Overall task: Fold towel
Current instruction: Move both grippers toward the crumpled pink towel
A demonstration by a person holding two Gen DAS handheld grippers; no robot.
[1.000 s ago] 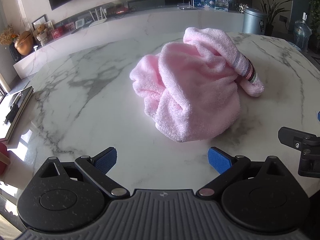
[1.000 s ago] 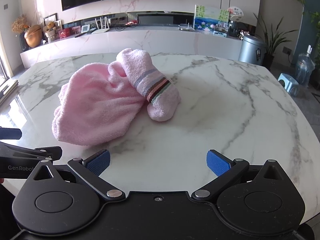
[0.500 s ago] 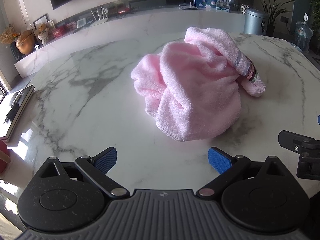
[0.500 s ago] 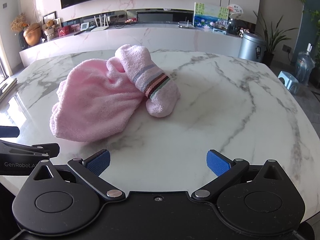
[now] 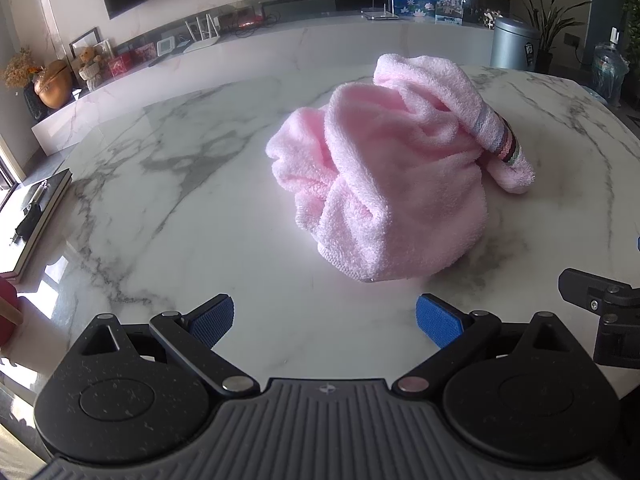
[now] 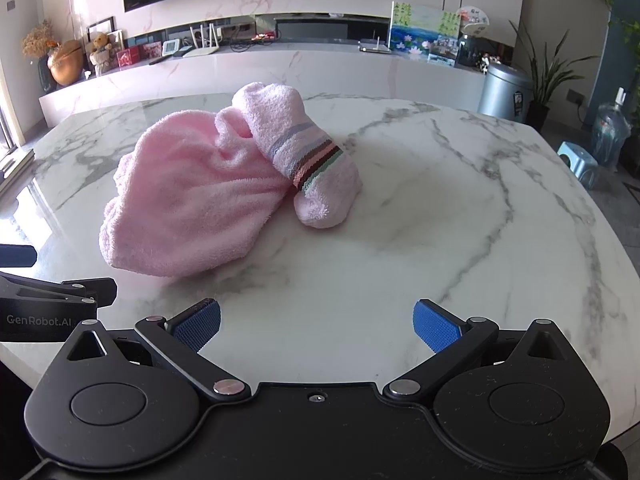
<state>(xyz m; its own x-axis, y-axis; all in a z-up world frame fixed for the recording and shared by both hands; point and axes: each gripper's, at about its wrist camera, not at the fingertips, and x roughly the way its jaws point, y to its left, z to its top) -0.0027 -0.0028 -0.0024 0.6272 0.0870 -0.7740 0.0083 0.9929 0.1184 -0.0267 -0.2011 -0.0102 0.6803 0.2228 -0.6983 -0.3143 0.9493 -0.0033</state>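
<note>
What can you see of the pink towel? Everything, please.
The pink towel is fluffy terry cloth, bunched in a loose heap, not yet spread or folded. One end sticks out as a rolled lobe with a band of multicoloured stripes near its tip, which rests on the marble table. A stitched hem shows at the heap's near edge. It lies on the table alone; the left gripper and right gripper are both open, short of it, touching nothing.

low wrist views, side by side, sharing towel (image 5: 392, 184)
</note>
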